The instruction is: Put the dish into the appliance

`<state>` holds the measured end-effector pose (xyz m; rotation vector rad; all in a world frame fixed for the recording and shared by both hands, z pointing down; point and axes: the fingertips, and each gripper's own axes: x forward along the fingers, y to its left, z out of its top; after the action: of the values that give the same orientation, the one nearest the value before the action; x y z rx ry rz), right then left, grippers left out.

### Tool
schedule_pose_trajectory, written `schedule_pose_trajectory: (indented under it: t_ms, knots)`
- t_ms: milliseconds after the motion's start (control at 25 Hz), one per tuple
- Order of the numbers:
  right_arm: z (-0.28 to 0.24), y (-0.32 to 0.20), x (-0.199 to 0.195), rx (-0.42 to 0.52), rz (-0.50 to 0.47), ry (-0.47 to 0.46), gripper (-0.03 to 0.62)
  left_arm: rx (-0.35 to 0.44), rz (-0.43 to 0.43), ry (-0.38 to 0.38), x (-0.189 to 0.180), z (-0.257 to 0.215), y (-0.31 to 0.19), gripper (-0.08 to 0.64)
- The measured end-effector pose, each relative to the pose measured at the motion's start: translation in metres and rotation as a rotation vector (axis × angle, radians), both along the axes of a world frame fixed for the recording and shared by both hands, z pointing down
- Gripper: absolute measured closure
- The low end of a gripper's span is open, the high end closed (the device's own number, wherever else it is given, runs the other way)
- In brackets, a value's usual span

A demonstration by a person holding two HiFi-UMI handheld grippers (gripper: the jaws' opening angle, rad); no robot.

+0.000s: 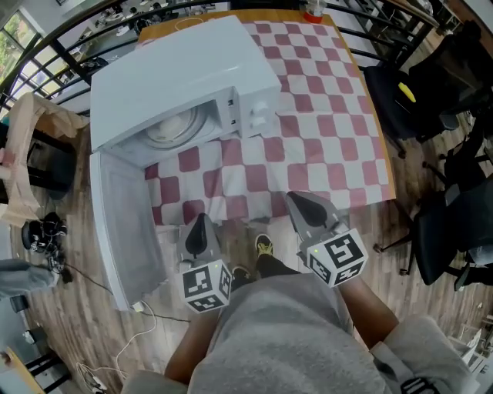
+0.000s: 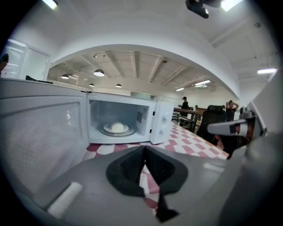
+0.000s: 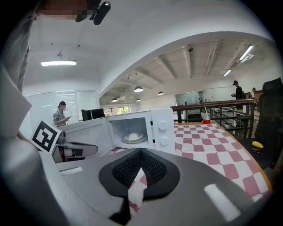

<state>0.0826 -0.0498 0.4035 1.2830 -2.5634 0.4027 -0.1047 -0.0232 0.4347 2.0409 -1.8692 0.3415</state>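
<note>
A white microwave (image 1: 185, 69) stands on the red-and-white checked table (image 1: 323, 131), its door (image 1: 123, 223) swung wide open towards me at the left. A white dish (image 1: 173, 127) sits on the turntable inside, also seen as the dish (image 2: 117, 127) in the left gripper view and the dish (image 3: 132, 136) in the right gripper view. My left gripper (image 1: 202, 222) hangs just off the table's near edge, shut and empty. My right gripper (image 1: 299, 200) is over the near edge, its jaws together with nothing between them. Both point towards the oven, well short of it.
A red cup (image 1: 313, 11) stands at the table's far edge. Black office chairs (image 1: 408, 100) crowd the right side, one with a yellow item (image 1: 406, 92). A curved railing (image 1: 46, 54) runs behind. Cables (image 1: 131, 338) lie on the wooden floor at left.
</note>
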Motion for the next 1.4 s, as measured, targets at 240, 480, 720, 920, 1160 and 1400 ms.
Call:
schedule_pose_trajectory:
  t_ms: [240,480,720,920,1160,1400]
  knots:
    - [-0.01,0.037,-0.015,0.013,0.012,0.014,0.592,0.025,0.031,0.006,-0.01,-0.013,0.037,0.551]
    - [-0.02,0.068,-0.031,0.038,0.009,0.036,0.592,0.05,0.043,0.011,-0.021,-0.022,0.067,0.551]
    - [-0.025,0.101,-0.041,0.049,0.013,0.041,0.592,0.066,0.062,0.02,-0.027,-0.027,0.096,0.55]
    - [-0.024,0.127,-0.043,0.044,0.023,0.055,0.592,0.069,0.074,0.019,-0.03,-0.027,0.122,0.549]
    - [-0.022,0.147,-0.035,0.033,0.035,0.07,0.592,0.049,0.065,0.03,-0.029,-0.024,0.141,0.551]
    - [-0.026,0.149,-0.018,0.037,0.035,0.069,0.592,0.068,0.047,0.026,-0.019,-0.034,0.147,0.551]
